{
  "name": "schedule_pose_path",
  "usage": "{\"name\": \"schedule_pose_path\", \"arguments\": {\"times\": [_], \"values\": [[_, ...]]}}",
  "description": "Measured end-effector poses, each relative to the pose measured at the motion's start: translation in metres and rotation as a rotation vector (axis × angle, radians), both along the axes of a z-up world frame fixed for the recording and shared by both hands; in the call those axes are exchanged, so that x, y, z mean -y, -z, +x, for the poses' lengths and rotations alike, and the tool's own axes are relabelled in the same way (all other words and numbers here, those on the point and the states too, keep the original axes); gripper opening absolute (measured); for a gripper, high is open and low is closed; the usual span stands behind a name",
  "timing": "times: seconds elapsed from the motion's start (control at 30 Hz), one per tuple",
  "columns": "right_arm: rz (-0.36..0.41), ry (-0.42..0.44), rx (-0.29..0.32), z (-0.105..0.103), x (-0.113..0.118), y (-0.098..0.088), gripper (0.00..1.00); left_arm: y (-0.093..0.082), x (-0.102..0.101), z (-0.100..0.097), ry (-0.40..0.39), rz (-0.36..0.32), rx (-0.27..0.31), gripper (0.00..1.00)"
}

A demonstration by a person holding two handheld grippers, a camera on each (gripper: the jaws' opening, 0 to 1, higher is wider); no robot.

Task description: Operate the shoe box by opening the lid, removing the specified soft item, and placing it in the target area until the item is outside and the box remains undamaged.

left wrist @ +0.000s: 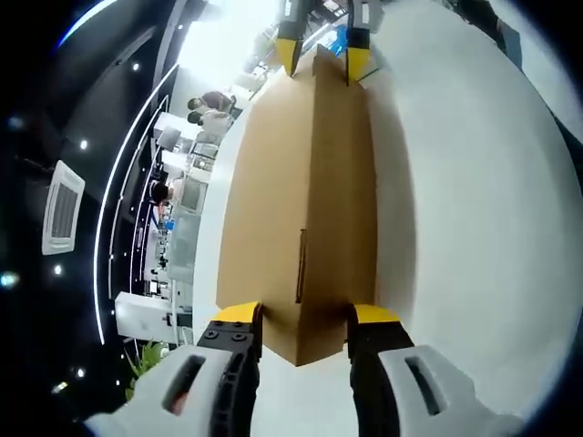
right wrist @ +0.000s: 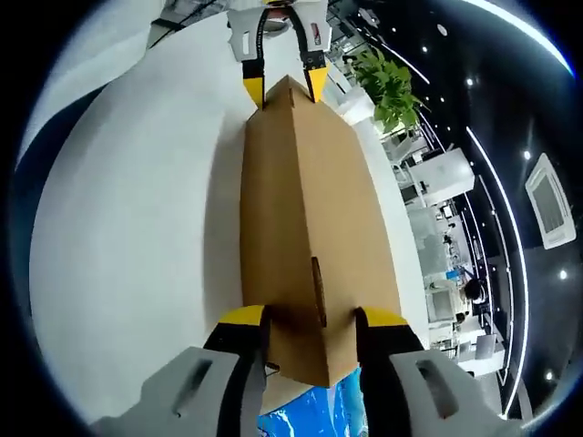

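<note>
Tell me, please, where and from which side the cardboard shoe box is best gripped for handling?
By its two narrow ends, one gripper from each side. The shoe box is long and slim, and each end fits between jaws, as the left gripper and right gripper now clamp it.

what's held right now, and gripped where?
The brown cardboard shoe box, one end in each claw: left claw on the near end in its view, right claw on the opposite end.
</note>
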State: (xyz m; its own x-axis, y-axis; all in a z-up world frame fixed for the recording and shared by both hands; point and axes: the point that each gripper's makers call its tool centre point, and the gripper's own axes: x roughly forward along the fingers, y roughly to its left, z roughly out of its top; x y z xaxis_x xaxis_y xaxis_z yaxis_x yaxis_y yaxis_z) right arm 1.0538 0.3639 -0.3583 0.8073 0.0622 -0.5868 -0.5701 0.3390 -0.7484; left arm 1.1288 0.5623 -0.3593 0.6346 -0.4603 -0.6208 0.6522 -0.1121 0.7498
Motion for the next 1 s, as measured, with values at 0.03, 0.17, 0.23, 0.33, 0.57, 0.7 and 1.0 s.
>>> {"name": "schedule_pose_path", "arguments": {"times": [0.03,0.17,0.23,0.33,0.57,0.7,1.0], "values": [[0.0,-0.001,0.0,-0.001,0.001,0.0,0.37,0.0,0.0,-0.001,0.001,-0.001,0.0,0.37],[-0.003,-0.006,0.0,-0.002,0.001,0.0,0.37,0.0,0.0,-0.004,0.0,-0.006,-0.003,0.37],[-0.005,-0.009,0.0,-0.002,0.001,0.0,0.37,-0.001,0.0,-0.006,-0.007,-0.009,-0.006,0.37],[-0.007,-0.013,0.0,-0.002,0.001,0.0,0.37,-0.001,0.0,-0.007,-0.015,-0.011,-0.005,0.37],[-0.013,-0.016,-0.002,-0.002,0.001,0.0,0.37,0.0,-0.001,-0.006,-0.004,-0.021,-0.012,0.38],[-0.018,-0.02,-0.007,-0.003,0.0,-0.001,0.36,0.0,-0.001,-0.006,0.0,-0.025,-0.02,0.38],[-0.01,0.002,-0.022,-0.002,-0.001,-0.002,0.36,-0.017,0.013,-0.011,-0.086,-0.259,-0.268,0.59]]}}
